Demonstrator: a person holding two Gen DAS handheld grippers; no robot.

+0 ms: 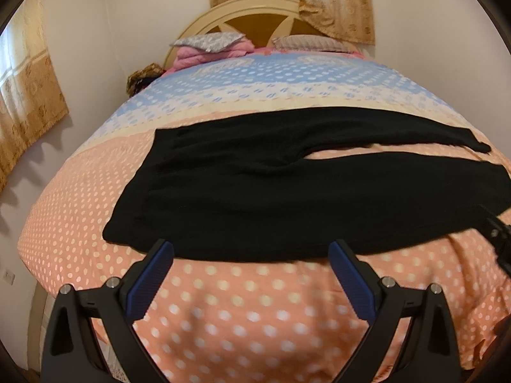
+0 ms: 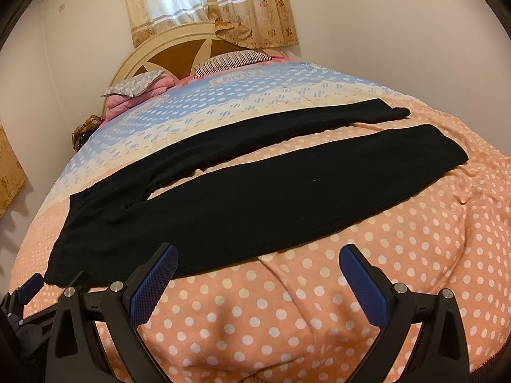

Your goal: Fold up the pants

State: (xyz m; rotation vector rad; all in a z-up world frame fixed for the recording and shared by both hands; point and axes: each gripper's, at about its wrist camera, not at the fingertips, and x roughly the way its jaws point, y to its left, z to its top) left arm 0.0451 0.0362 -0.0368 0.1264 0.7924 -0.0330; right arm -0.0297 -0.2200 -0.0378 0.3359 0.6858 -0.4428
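Both tools are spread wide with nothing between their blue pads: the left tool hangs just above the bed near the waist end of the pants, and the right tool hangs just short of the near leg, further along toward the cuffs. Neither one touches cloth. Directly beyond them lie the black pants, spread flat across the bed and running sideways, waistband to the left and both legs stretched to the right. The legs lie apart, with a narrow strip of bedspread showing between them from crotch to cuffs; the far leg's cuff looks slightly rumpled. No fold looks made yet, so this reads as the very start, just ahead of the first grasp. The likely next move is to pinch the near edge at two places, waist side and leg side, then lift and carry that leg over onto the far one so the edges meet; thin, limp fabric like this may sag or bunch if the two tools do not rise together. The bedspread is soft and slightly wrinkled, peach with white dots near the tools, changing to cream and blue bands further back. Past that are pillows and a pink blanket against a rounded cream headboard, then plain walls and patterned gold curtains over windows.
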